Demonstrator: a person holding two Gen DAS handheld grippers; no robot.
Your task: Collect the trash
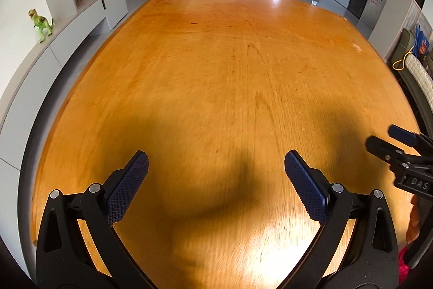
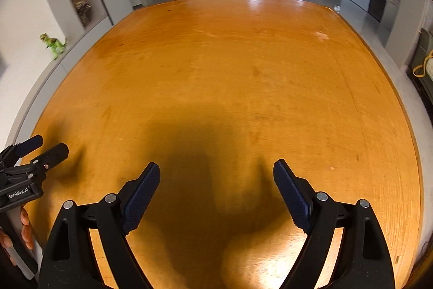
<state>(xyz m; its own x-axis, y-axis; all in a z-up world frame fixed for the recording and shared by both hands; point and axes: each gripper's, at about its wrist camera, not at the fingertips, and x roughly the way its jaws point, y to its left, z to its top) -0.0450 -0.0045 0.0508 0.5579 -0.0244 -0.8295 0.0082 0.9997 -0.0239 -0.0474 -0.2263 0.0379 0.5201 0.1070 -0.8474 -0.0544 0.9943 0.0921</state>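
A bare wooden table (image 1: 216, 67) fills both views; no trash shows anywhere on it, so neither hand is nearer. Left gripper (image 1: 216, 161) and right gripper (image 2: 216, 171) hover side by side, fingers spread wide, grasping nothing. A toy dinosaur (image 1: 40, 23) stands on the sideboard.

Both pictures are bright, with daylight coming from the windows at the top of the frame. The orange bench (image 1: 216, 67) shines with white glare along its far edge and near the bottom middle. Big soft dark shadows lie in the lower middle of each picture. The bench looks smeared and blurry low down. Edges bend round, and the corners are black
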